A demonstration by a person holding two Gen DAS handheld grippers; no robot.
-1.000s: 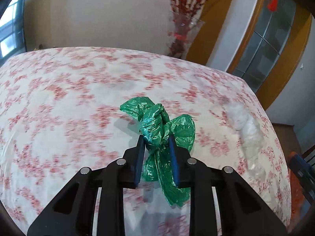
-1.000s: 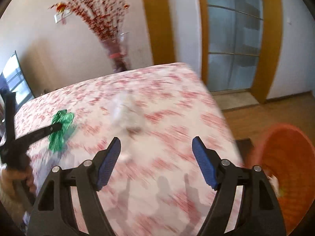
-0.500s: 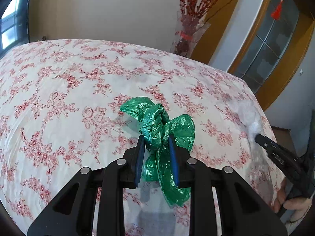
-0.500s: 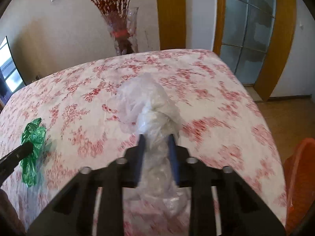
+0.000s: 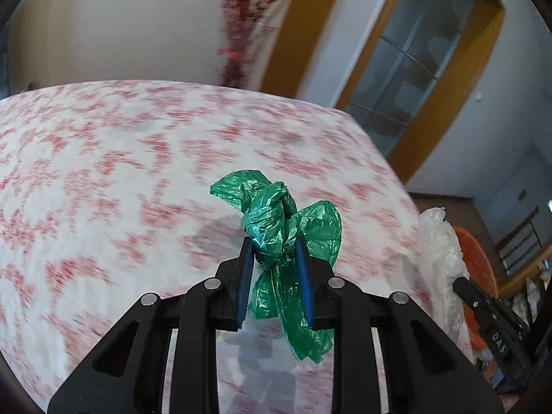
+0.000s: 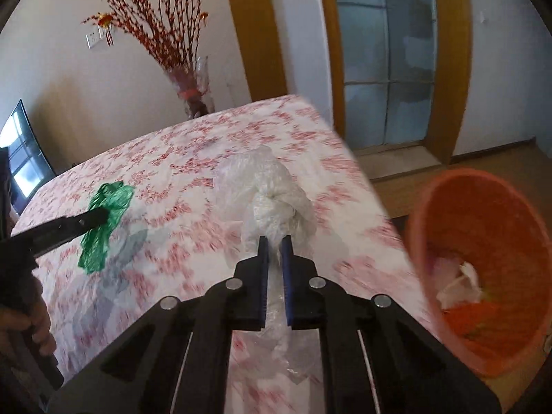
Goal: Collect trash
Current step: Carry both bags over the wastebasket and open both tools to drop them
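Note:
My left gripper [image 5: 274,253] is shut on a knotted green plastic bag [image 5: 286,227] and holds it above the floral tablecloth [image 5: 103,179]. My right gripper [image 6: 275,245] is shut on a knotted clear white plastic bag [image 6: 272,200], held above the table near its right edge. The green bag also shows in the right wrist view [image 6: 103,220], and the white bag in the left wrist view [image 5: 443,262]. An orange trash basket [image 6: 483,234] stands on the floor to the right of the table, with some paper trash inside.
A glass vase with red branches [image 6: 193,89] stands at the table's far edge. A glass door with a wooden frame [image 6: 390,62] is behind the table. Wooden floor [image 6: 483,158] lies to the right.
My right gripper closed on the white bag and lifted it toward the right, bringing the orange basket into view. My left gripper keeps hold of the green bag and swings right.

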